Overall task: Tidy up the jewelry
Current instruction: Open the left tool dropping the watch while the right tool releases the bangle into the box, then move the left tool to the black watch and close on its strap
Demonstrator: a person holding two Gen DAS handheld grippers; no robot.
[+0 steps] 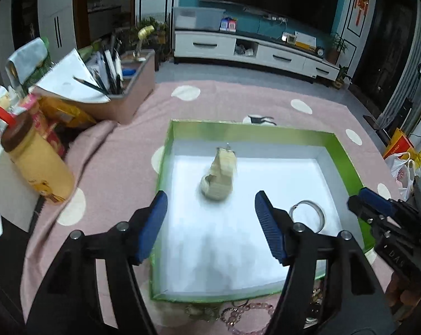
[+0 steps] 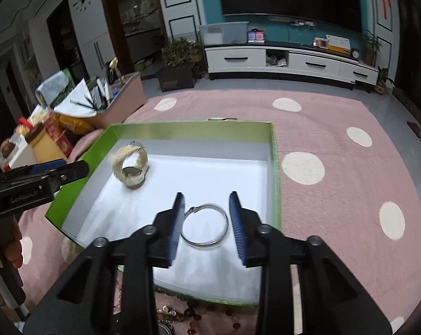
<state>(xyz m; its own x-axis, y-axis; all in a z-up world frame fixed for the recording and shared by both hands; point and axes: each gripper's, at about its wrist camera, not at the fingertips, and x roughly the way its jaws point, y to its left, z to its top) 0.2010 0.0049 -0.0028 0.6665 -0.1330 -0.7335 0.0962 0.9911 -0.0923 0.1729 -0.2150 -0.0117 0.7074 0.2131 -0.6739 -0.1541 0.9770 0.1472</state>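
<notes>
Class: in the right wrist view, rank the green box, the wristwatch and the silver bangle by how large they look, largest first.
1. green box: by far the largest.
2 and 3. silver bangle and wristwatch: similar; the bangle looks slightly bigger, but lies nearer the camera, so unranked.

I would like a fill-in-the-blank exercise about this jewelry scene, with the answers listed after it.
1. The silver bangle lies inside the ____ box.
2. The right tongs are ____, with one finger on each side of the bangle.
3. The cream watch lies in the box, ____ from the bangle.
4. The left tongs hold ____.

Answers: green; open; apart; nothing
</notes>
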